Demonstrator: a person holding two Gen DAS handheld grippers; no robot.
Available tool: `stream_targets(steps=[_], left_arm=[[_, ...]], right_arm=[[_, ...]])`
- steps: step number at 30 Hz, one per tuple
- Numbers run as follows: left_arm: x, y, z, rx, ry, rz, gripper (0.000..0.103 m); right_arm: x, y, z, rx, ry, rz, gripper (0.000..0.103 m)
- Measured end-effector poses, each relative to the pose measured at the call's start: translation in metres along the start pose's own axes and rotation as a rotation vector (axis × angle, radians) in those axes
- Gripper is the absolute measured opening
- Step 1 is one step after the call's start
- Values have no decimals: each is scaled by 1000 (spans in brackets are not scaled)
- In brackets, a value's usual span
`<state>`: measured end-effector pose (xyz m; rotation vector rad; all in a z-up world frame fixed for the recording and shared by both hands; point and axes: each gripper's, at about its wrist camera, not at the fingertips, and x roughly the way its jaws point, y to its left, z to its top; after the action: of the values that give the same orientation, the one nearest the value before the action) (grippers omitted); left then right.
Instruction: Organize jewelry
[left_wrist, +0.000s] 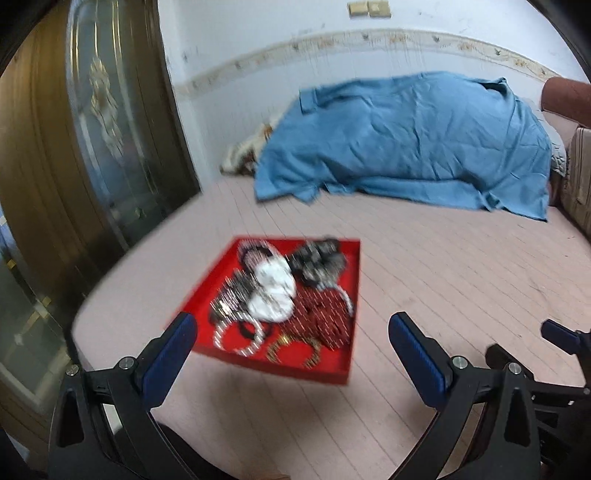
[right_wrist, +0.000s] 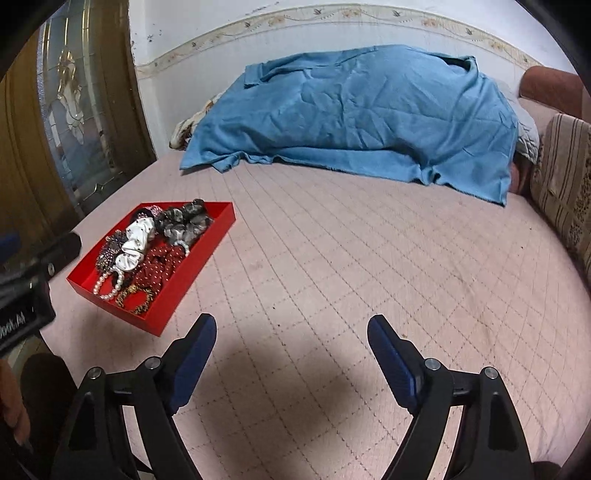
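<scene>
- Left gripper (left_wrist: 291, 332) hangs above the near edge of the red tray (right_wrist: 192, 291), jaws wide, holding nothing.
- Right gripper (right_wrist: 291, 332) gapes empty over the pink mattress (right_wrist: 369, 258).
- Tray holds scrunchies (right_wrist: 184, 221), a pearl bracelet (right_wrist: 109, 286), on the mattress's left part.

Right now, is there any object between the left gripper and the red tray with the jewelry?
Nothing visible. The left gripper is open and empty, and the red tray lies just ahead of its fingertips on the pink quilted bed cover. The blue blanket lies far behind the tray.
</scene>
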<state>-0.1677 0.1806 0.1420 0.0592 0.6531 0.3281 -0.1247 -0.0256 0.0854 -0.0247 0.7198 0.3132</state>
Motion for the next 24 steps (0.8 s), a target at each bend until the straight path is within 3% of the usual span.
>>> stream_targets(steps=[7,24], left_arm=[[21,10,-11,-67,105,-56,103],[33,13,-21,-73,151,-84,103]], right_arm=[[7,5,-4,-19,26,-11,89],[14,18,-10,-61,49,-19,90]])
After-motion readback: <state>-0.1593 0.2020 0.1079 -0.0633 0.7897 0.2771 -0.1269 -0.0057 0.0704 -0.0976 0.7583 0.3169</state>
